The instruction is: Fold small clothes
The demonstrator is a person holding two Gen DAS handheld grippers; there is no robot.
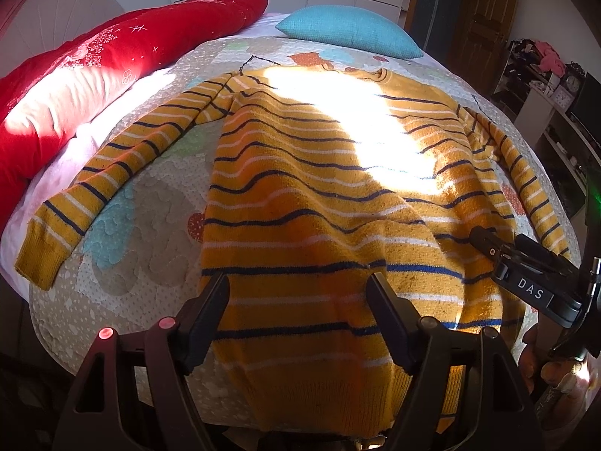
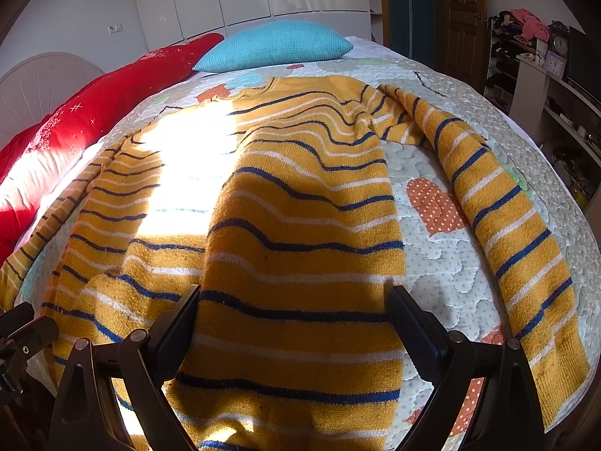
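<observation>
A mustard sweater (image 1: pixel 308 195) with navy and white stripes lies spread flat on the bed, collar far, hem near, both sleeves out to the sides; it also fills the right wrist view (image 2: pixel 300 225). My left gripper (image 1: pixel 298 293) is open, its fingers straddling the hem's left part just above the cloth. My right gripper (image 2: pixel 293 304) is open over the hem's right part; it also shows from the side in the left wrist view (image 1: pixel 484 240). Neither holds anything.
The bed has a quilted patterned cover (image 1: pixel 150 248). A red duvet (image 1: pixel 75 75) lies along the left side and a teal pillow (image 1: pixel 349 30) at the far end. Shelves with clutter and clocks (image 2: pixel 544 56) stand to the right.
</observation>
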